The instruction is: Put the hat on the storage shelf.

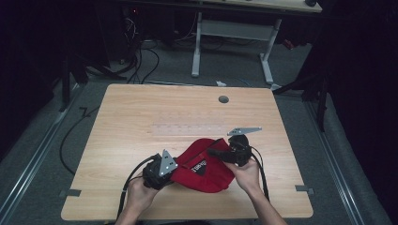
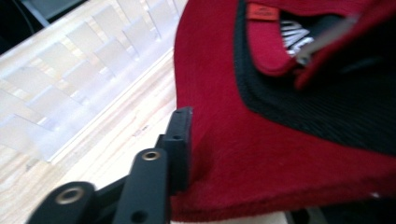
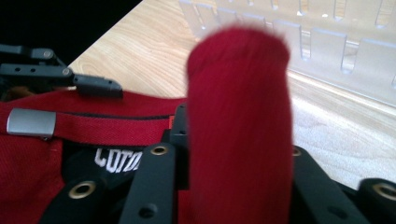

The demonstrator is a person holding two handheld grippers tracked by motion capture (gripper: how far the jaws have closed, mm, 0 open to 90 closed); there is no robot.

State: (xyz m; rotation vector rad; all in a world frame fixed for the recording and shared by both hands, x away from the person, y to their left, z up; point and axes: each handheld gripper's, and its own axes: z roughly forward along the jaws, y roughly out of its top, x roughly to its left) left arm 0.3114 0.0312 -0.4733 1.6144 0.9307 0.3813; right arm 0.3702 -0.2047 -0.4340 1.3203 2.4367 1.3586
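Red cap (image 1: pixel 202 168) lies upside down on the table (image 1: pixel 141 122) between your tongs—left gripper (image 2: pixel 187 140) clamped on its brim, right gripper (image 3: pixel 233 154) pinching a rolled fold—so you're mid-handling; next, lift both ends evenly.

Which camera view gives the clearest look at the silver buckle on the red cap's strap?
The right gripper view: the silver buckle sits sharp and unobstructed on the red cap strap at left. The left gripper view catches it at an angle, blurred, near the top right. In the high view the cap is too small to pick the buckle out.
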